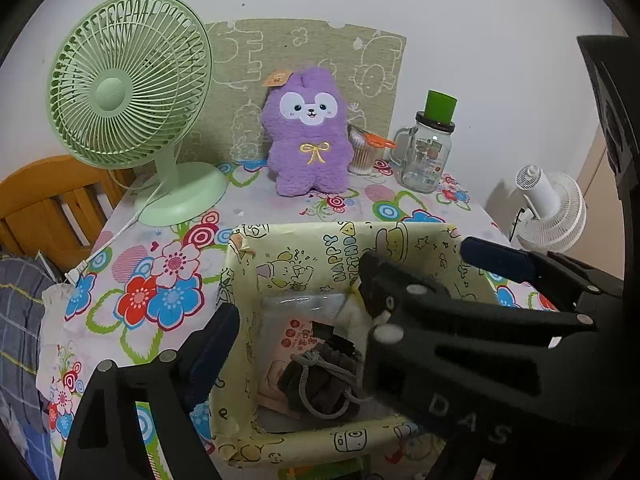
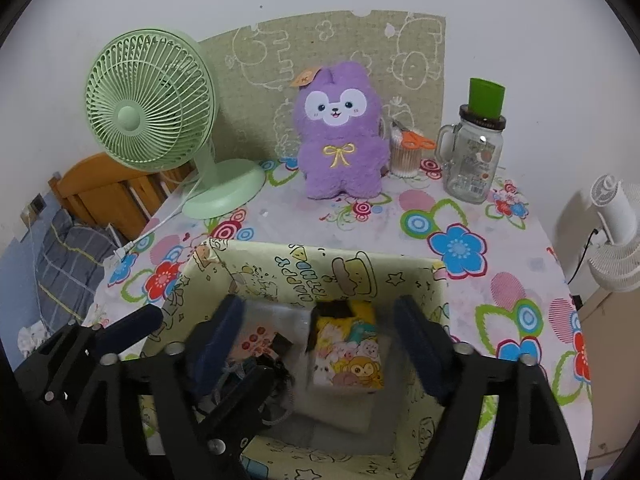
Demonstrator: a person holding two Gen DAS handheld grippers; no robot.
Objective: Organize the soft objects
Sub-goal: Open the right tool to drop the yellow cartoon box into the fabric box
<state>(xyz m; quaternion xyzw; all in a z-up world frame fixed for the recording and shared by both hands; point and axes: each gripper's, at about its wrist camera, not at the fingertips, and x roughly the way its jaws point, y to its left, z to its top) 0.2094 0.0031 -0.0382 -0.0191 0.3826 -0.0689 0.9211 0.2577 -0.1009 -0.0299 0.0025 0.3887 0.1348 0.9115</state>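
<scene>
Dark blue pads tip both grippers, and both stand wide apart over the yellow cartoon-print box (image 2: 404, 276), pinching nothing. From the left wrist view, the left gripper (image 1: 352, 288) has one finger beside the box's left wall and the other over its right rim; the right gripper's black frame cuts across and hides much of the box's right half. From the right wrist view, the right gripper (image 2: 320, 344) straddles a cartoon-animal pouch (image 2: 348, 356) lying in the box, pads clear of it on both sides. A dark grey drawstring pouch (image 1: 320, 380) lies in the box too, half covered by the left gripper in that view. Under it is a pinkish printed packet (image 1: 298, 334) whose lettering I cannot read. Further back on the flowered worktop (image 2: 460, 216), a purple plush toy (image 2: 340, 144) sits upright against the wall, well apart from the box.
</scene>
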